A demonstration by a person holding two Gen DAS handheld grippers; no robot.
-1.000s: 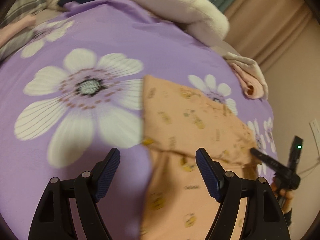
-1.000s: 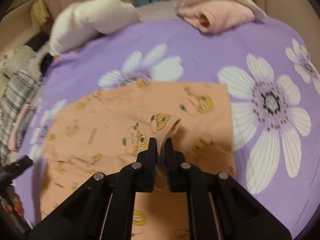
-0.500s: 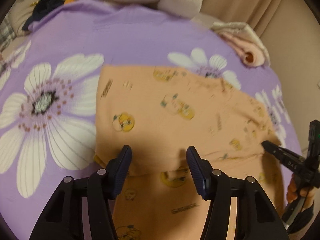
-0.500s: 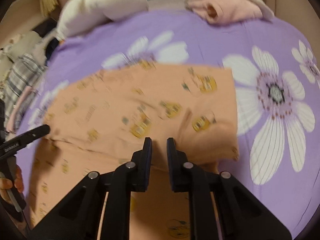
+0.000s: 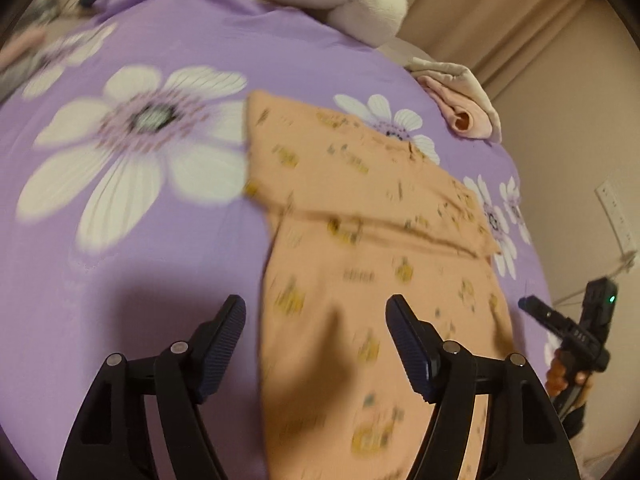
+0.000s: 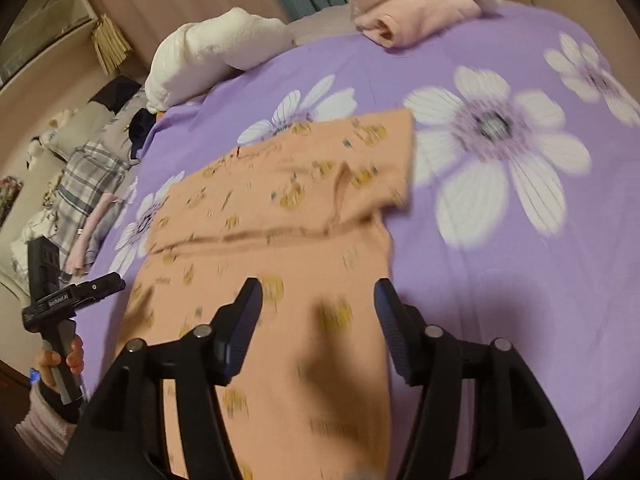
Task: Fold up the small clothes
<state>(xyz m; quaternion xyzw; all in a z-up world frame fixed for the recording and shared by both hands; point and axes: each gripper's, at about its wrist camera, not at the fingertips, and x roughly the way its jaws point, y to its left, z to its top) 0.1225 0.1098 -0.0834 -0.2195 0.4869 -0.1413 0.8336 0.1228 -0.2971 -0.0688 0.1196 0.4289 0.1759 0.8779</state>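
Observation:
An orange garment with small yellow prints (image 5: 360,248) lies flat on the purple flowered bedspread (image 5: 120,240), its far part folded back over the rest. It also shows in the right wrist view (image 6: 288,208). My left gripper (image 5: 316,320) is open and empty above the garment's near left edge. My right gripper (image 6: 318,304) is open and empty above the garment's near right part. The right gripper shows at the right edge of the left wrist view (image 5: 568,332); the left gripper shows at the left of the right wrist view (image 6: 76,296).
A white pillow (image 6: 212,56) and a folded pink cloth (image 6: 416,20) lie at the far edge of the bed. A pile of plaid and dark clothes (image 6: 92,168) sits at the far left. Curtains and a wall stand beyond.
The right gripper has let go of the garment's fold and opened wide. Both grippers have pulled back toward the near edge. The folded part now lies flat.

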